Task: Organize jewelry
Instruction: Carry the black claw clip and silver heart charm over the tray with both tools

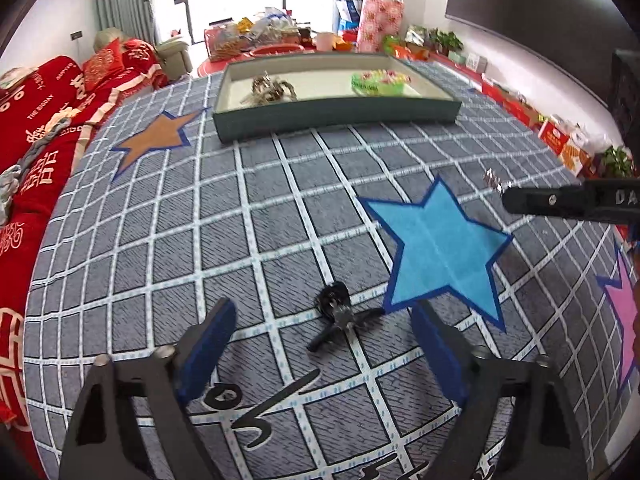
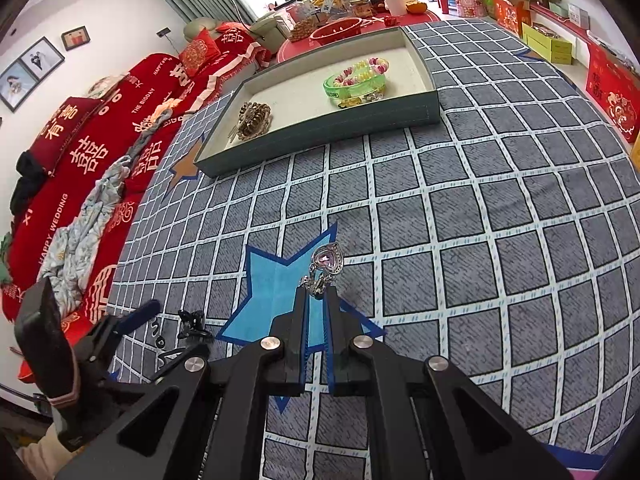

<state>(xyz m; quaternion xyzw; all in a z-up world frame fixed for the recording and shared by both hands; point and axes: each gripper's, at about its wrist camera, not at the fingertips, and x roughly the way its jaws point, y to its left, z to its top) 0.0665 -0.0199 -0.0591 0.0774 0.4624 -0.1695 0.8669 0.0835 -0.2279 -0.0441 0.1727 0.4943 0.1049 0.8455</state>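
- We see the right hand-held gripper [image 2: 319,294] with its two fingers drawn nearly together, pinching the clasp end of a silver pendant [image 2: 326,266]; the pendant's heart-shaped pink stone stands up past the fingertips, above the blue star [image 2: 276,300] marked on the cloth.
- In the left wrist view, the same gripper [image 1: 505,197] enters from the right edge, and only a small silver part of the pendant [image 1: 495,180] shows at its tip, held clear of the bench [image 1: 280,220].
- The left hand-held gripper [image 1: 320,342] has its blue-padded fingers spread wide and grips nothing; we see it low over the checked grey cloth.
- A black hair clip [image 1: 340,316] lies on the cloth between and just ahead of those open fingers, touching neither, just beside the blue star [image 1: 440,248]. From the right wrist view the clip [image 2: 192,324] sits at the star's left edge.
- A shallow green tray [image 1: 336,118] rests at the far side of the bench. In it, well apart, we find a brown bead bracelet [image 2: 254,118] near the left end and a green bangle [image 2: 354,86] with a pink-and-yellow bead bracelet [image 2: 366,66] lying on it near the right end.
- An orange star [image 1: 154,138] lies left of the tray, and a pink star [image 1: 624,312] at the right edge.
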